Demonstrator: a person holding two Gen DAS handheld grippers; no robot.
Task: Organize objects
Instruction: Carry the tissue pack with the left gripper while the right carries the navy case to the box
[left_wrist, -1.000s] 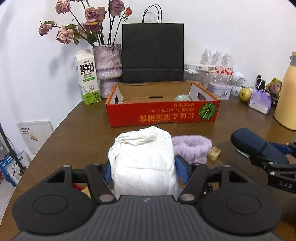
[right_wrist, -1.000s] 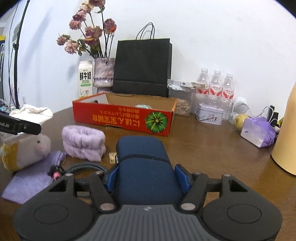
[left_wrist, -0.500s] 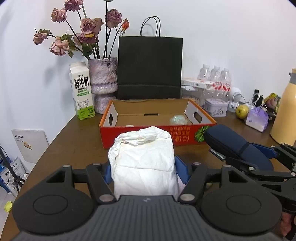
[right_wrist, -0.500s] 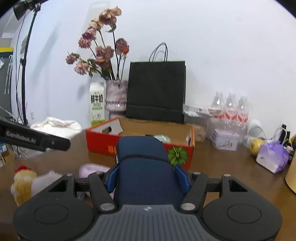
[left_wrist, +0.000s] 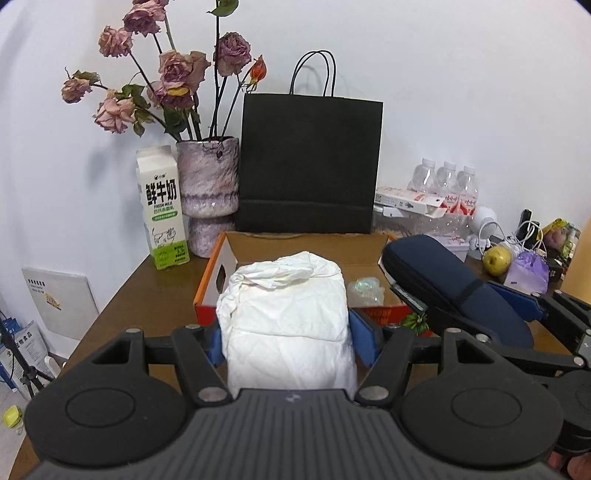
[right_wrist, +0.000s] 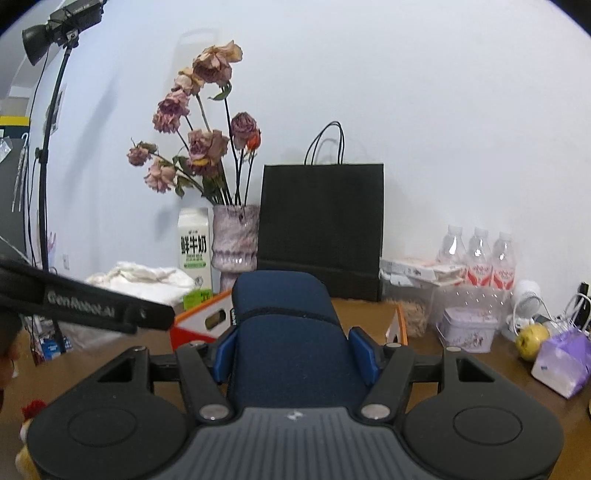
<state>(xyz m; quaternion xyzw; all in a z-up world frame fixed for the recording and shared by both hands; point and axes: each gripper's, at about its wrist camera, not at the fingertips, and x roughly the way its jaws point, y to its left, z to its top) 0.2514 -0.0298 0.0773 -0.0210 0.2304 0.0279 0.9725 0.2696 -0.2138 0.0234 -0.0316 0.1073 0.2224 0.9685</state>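
My left gripper (left_wrist: 286, 341) is shut on a white crumpled packet (left_wrist: 286, 314), held in the air just in front of the red cardboard box (left_wrist: 210, 280). My right gripper (right_wrist: 295, 350) is shut on a dark blue case (right_wrist: 284, 332), also lifted; that case (left_wrist: 443, 284) shows at the right of the left wrist view, over the box's right corner. The open box (right_wrist: 192, 325) holds a small iridescent ball (left_wrist: 364, 290). In the right wrist view the white packet (right_wrist: 140, 277) and the left gripper's body sit at the left.
Behind the box stand a milk carton (left_wrist: 162, 210), a vase of dried roses (left_wrist: 208, 199) and a black paper bag (left_wrist: 308, 166). Water bottles (left_wrist: 447, 188), a tin (right_wrist: 467, 328), a pear (left_wrist: 496, 260) and a purple pouch (right_wrist: 561, 362) crowd the right. A plush toy (right_wrist: 26, 435) lies low left.
Both grippers have risen and moved forward toward the red box with their loads; the purple headband and table front have dropped out of view.
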